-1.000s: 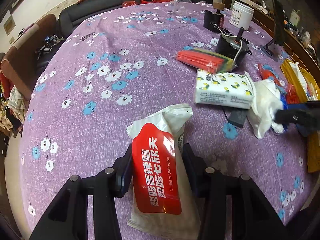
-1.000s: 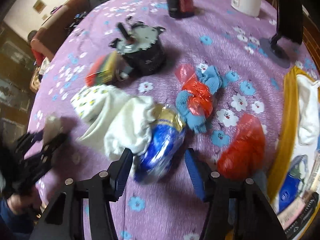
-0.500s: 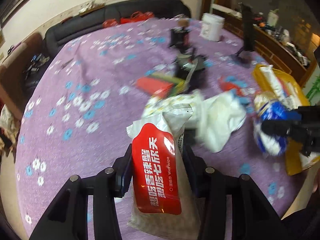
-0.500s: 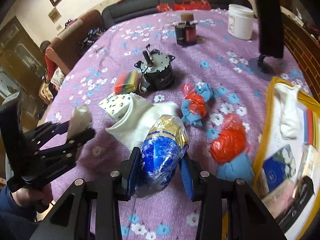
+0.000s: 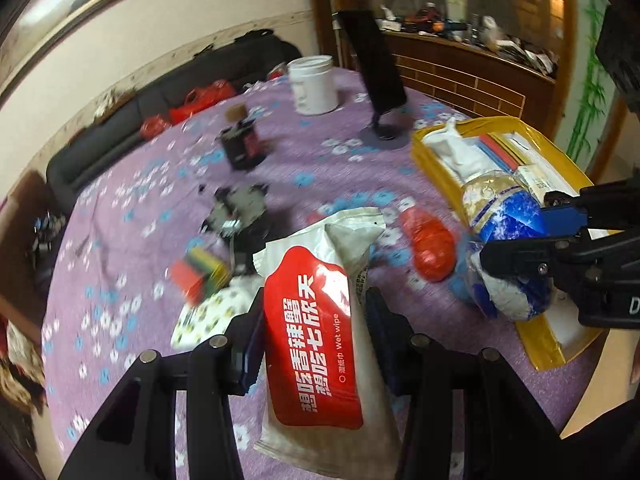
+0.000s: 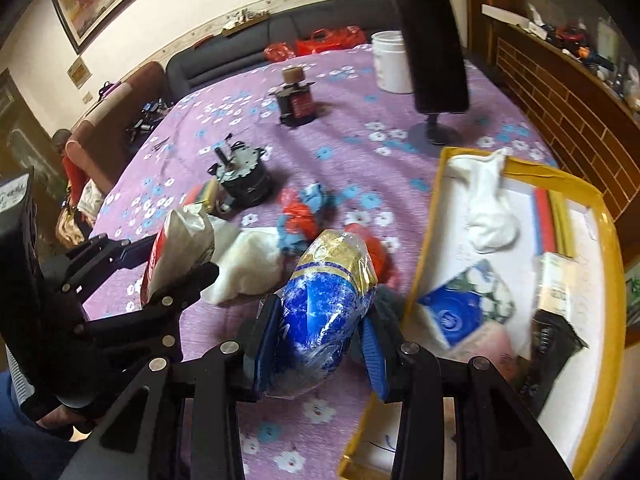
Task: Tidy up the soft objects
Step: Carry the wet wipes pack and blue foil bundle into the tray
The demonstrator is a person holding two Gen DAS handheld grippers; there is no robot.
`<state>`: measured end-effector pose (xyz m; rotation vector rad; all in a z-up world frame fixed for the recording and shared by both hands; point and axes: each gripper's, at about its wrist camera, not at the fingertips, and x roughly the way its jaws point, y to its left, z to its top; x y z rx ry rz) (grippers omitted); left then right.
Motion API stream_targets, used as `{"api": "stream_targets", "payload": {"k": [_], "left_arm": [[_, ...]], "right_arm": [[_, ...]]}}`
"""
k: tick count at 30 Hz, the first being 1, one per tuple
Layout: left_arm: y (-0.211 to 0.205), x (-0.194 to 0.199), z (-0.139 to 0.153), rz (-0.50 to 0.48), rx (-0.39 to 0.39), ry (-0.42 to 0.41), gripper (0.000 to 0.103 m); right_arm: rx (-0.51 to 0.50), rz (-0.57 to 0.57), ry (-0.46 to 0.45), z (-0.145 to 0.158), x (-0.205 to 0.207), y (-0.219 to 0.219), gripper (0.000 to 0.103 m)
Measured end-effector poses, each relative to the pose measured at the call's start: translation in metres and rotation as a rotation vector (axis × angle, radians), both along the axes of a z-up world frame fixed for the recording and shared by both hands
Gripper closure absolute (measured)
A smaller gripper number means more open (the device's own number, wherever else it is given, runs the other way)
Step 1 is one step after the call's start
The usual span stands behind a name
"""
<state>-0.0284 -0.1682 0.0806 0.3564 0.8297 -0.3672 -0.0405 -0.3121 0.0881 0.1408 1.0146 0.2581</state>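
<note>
**Both grippers loaded, packs held above purple cloth**

Left gripper (image 5: 316,344) clamped on flat white plastic wet-wipe pack with red glossy label (image 5: 320,320); jaws narrow, blue pads pressing both long sides. Pack upright between the fingers, crimped top edge splayed and wrinkled, white Chinese print plus "Wet wipe" down the label. Held clear of the purple floral tablecloth (image 5: 120,240).

Right gripper (image 6: 320,344) gripping soft blue-and-gold crinkly plastic package (image 6: 328,300); jaws recently closed further, now squeezing the lower blue part. Package bulging, shiny, gold band and gold-white top end, blue marbled body, tip pointing away from camera. Raised above cloth, just beside the left rim of the yellow-edged clear storage bag (image 6: 424,240).

Inside storage bag: white crumpled cloth (image 6: 488,208), blue-and-white tissue packet (image 6: 460,312), black wrapper (image 6: 548,344), pink item partly hidden.

On cloth near grippers: white crumpled cloth lump (image 6: 252,264), red plastic bundle with blue fabric (image 6: 304,216), red bundle (image 5: 432,248) near bag edge. Further back: black round motor-like part (image 6: 244,176), white plastic tub (image 6: 390,60), black phone on stand (image 6: 436,52). Left view blurred.
</note>
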Motion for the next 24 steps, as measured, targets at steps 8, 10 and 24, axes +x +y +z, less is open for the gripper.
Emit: {"api": "stream_targets", "payload": {"k": [8, 10, 24], "left_arm": [[-0.038, -0.002, 0.009, -0.095, 0.039, -0.055, 0.058], [-0.047, -0.004, 0.012, -0.120, 0.048, -0.070, 0.058], [-0.104, -0.012, 0.019, -0.242, 0.113, -0.119, 0.058]], "right_arm": [[0.005, -0.079, -0.027, 0.009, -0.010, -0.031, 0.061], [0.006, -0.095, -0.036, 0.012, -0.012, -0.038, 0.061], [0.034, -0.223, -0.036, 0.012, -0.026, -0.087, 0.061]]}}
